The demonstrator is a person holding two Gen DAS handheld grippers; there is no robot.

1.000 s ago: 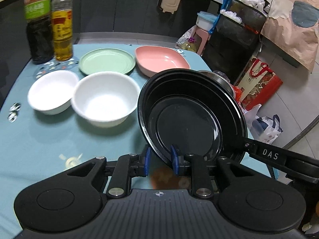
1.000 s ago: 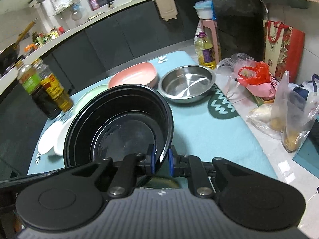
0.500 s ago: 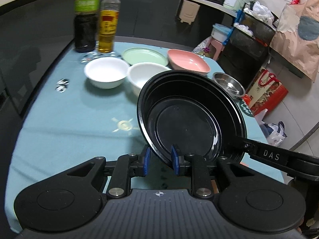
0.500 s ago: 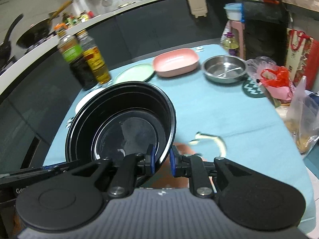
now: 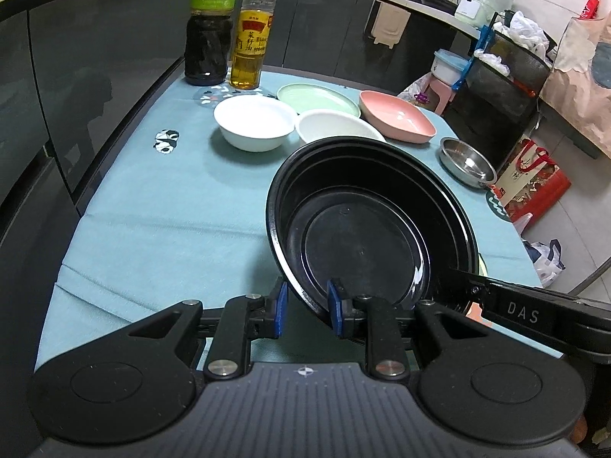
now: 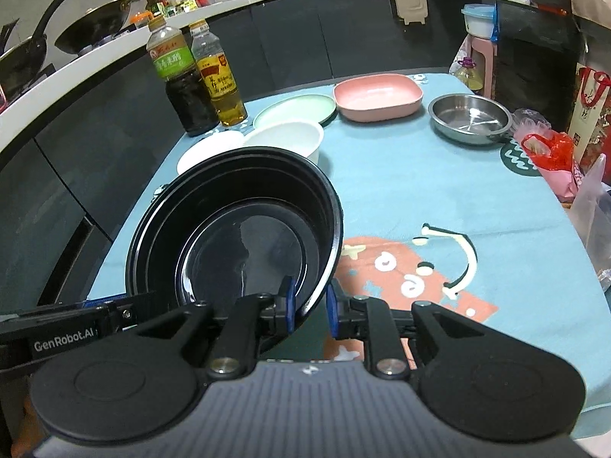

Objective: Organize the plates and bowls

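Observation:
A black bowl hangs above the near part of the teal tablecloth, held by both grippers. My left gripper is shut on its left rim. My right gripper is shut on its right rim; the bowl also shows in the right wrist view. Further back stand two white bowls, a green plate, a pink dish and a steel bowl.
Two bottles, dark vinegar and yellow oil, stand at the table's far left corner. Plastic bags lie along the right edge. A red gift bag stands on the floor to the right.
Both grippers have drawn the black bowl back toward the near edge of the table. The other dishes now look farther away.

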